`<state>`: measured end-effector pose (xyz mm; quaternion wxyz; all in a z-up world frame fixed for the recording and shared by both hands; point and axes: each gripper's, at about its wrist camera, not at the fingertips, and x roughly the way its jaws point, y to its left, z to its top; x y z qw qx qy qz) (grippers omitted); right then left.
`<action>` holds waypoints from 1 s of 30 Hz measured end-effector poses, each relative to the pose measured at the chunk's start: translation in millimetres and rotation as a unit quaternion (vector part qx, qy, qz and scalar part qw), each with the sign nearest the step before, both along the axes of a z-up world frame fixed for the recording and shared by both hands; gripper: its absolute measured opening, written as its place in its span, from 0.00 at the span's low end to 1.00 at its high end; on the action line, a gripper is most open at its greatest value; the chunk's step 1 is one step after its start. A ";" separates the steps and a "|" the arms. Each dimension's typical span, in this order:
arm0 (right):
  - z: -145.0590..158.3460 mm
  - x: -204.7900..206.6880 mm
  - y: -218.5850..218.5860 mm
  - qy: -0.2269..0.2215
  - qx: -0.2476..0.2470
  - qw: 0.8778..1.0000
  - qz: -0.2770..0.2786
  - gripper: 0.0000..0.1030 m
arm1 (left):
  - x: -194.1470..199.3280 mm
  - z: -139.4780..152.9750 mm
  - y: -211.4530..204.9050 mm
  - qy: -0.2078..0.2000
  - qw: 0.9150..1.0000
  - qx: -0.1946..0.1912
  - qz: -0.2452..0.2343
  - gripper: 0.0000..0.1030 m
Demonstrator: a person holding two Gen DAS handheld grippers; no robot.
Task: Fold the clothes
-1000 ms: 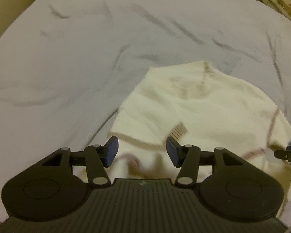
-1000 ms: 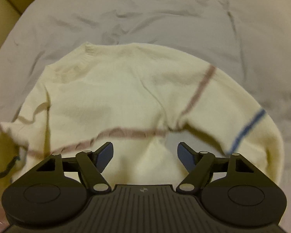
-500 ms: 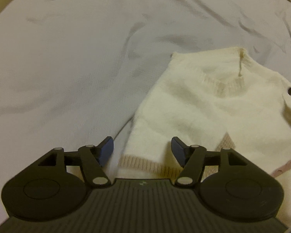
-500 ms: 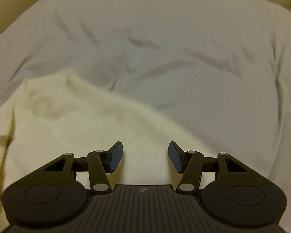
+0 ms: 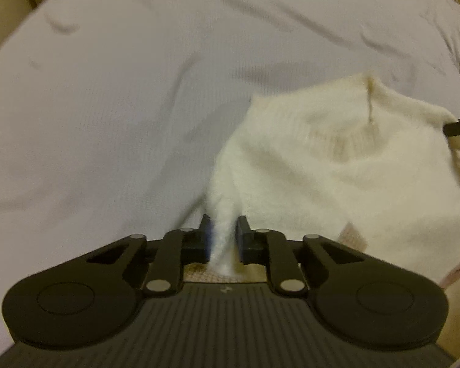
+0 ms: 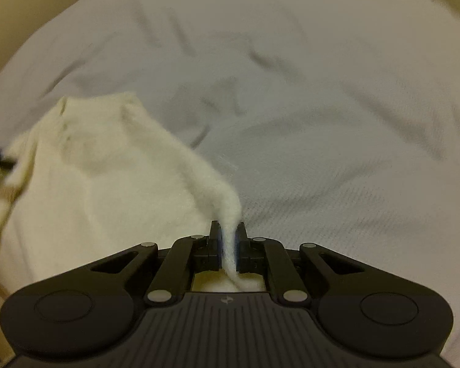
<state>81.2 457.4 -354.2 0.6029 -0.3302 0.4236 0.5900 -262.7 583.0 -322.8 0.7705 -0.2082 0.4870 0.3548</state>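
The fold looks barely begun: the cream sweater [image 5: 337,165] lies mostly flat on the grey sheet [image 5: 107,107] at right of frame, while the left gripper [image 5: 223,236] is closing on its near edge and the right gripper [image 6: 228,243] pinches another edge, nothing yet doubled over.

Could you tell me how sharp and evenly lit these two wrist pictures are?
Left wrist view: dim yellowish light, the sweater smeared by blur, the sheet bowed by the fisheye. Right wrist view: the same dull cast, soft focus on the sweater, dark corners; the hand-held gripper reads sharpest.
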 end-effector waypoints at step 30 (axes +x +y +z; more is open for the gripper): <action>24.2 5.3 -146.9 0.086 -0.012 0.949 -0.302 0.57 | -75.1 23.8 -48.1 -0.014 0.989 -0.107 0.100 0.38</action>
